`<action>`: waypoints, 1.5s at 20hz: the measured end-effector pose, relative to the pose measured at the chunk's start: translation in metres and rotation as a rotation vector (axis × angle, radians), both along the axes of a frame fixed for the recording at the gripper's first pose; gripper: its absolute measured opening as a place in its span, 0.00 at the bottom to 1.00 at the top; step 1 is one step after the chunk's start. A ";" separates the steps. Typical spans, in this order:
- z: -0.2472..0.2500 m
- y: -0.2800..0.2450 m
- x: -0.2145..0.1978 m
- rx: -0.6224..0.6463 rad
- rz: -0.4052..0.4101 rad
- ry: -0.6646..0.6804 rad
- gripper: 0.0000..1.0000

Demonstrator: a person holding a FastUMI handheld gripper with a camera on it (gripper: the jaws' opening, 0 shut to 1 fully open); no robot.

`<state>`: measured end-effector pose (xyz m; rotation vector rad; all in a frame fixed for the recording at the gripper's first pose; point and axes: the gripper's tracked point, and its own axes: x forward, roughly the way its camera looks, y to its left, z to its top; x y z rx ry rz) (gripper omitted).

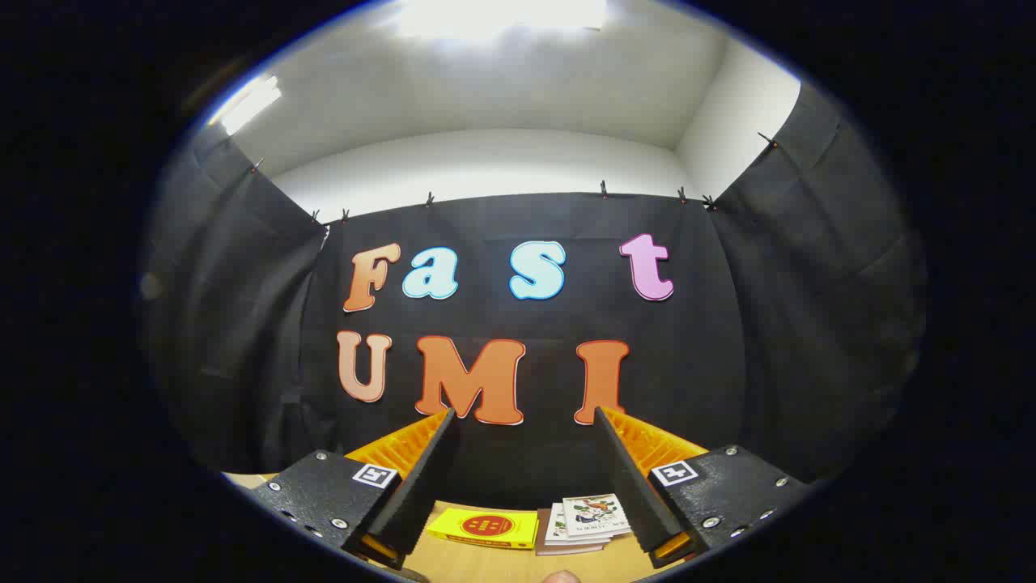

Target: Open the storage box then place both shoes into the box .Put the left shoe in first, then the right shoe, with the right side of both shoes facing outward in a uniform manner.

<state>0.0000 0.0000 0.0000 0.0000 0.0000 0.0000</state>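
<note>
Two fingers of our gripper [524,478] stand spread wide, pinching nothing and touching nothing, aimed high at the booth wall. Between them, toward 6 o'clock, lie a yellow booklet [484,527] and a stack of cards [587,522] on the wooden table [518,563]. We cannot say where the box and shoes are. Risk: dipping blindly from this raised aim, we could strike the table or scatter the cards.

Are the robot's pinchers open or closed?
Open. The gripper has its jaws spread wide with nothing between them; the yellow box and booklets lie on the table beyond.
</note>
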 end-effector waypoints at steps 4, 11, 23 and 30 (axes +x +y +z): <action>0.003 0.014 0.007 -0.007 0.018 0.005 0.98; 0.004 0.027 0.011 -0.002 0.037 0.015 0.98; -0.042 0.056 -0.004 0.098 0.134 0.171 0.98; -0.154 0.124 -0.031 0.195 0.262 0.528 0.98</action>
